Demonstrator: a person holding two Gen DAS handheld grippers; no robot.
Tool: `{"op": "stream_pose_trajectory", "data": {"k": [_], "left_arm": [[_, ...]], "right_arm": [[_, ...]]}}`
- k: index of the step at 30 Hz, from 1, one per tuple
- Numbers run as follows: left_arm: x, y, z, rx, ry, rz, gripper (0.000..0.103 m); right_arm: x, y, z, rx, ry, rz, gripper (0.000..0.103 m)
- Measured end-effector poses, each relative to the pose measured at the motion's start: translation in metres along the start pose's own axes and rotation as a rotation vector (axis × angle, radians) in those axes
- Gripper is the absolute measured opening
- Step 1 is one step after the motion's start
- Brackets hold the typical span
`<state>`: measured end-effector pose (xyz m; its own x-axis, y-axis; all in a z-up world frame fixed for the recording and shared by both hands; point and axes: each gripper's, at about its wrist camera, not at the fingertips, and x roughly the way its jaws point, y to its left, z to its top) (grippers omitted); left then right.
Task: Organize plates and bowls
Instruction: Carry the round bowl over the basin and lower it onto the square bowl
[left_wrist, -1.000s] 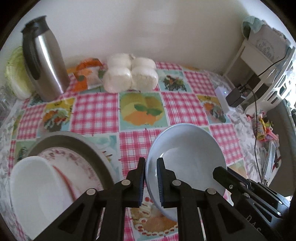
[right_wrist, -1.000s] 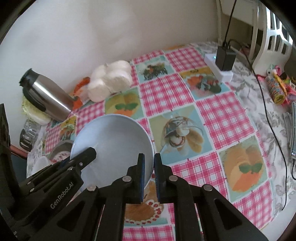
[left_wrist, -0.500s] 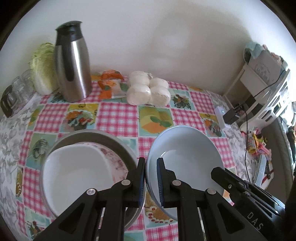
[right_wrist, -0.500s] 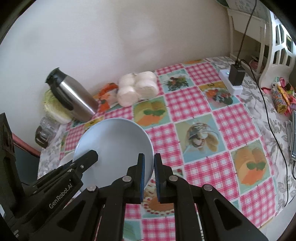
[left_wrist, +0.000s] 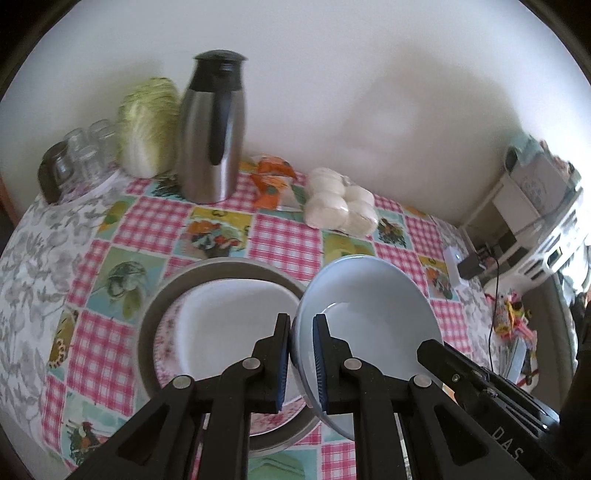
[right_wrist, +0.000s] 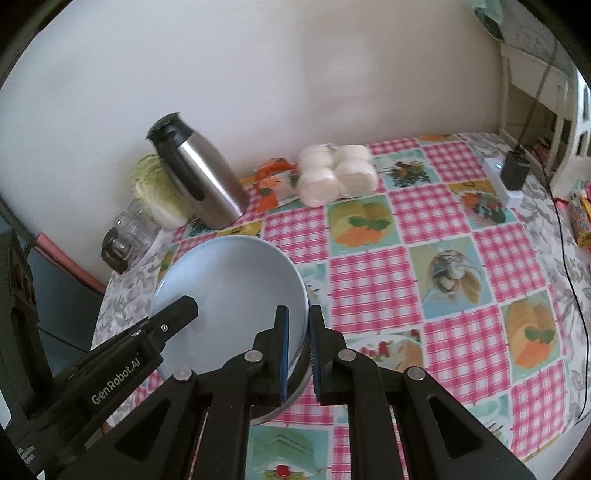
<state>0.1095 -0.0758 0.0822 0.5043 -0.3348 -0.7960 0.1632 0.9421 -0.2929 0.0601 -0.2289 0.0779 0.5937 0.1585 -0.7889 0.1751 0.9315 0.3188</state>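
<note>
Bowl (left_wrist: 373, 314) held off table (left_wrist: 280, 240) between both tongs: left tongs (left_wrist: 298, 363) clamped on rim at bowl's 9 o'clock, right tongs (right_wrist: 297, 354) clamped on rim at its 3 o'clock. Bowl tilted, just beside plate stack at stack's 3 o'clock, rim overlapping it. Stack: grey plate (left_wrist: 155, 310) carrying floral plate (left_wrist: 166, 350), white dish (left_wrist: 229, 321) on top. Bowl pale blue, glossy, deep, nothing in it. Flask (left_wrist: 212, 133) at stack's 12 o'clock.
</note>
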Motion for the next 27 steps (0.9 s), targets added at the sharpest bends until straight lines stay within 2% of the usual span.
{"op": "stream_pose_trajectory", "data": {"k": [12,27], "left_arm": [[-0.012,0.055,0.004,-0.122,-0.017,-0.015,0.014],[0.0,0.082,0.005,-0.171,0.013,0.001,0.014]], "right_arm": [[0.021,0.042,-0.005,-0.057,0.025,0.036,0.011],[0.043,0.059,-0.009,-0.089,0.055,0.025,0.013]]}}
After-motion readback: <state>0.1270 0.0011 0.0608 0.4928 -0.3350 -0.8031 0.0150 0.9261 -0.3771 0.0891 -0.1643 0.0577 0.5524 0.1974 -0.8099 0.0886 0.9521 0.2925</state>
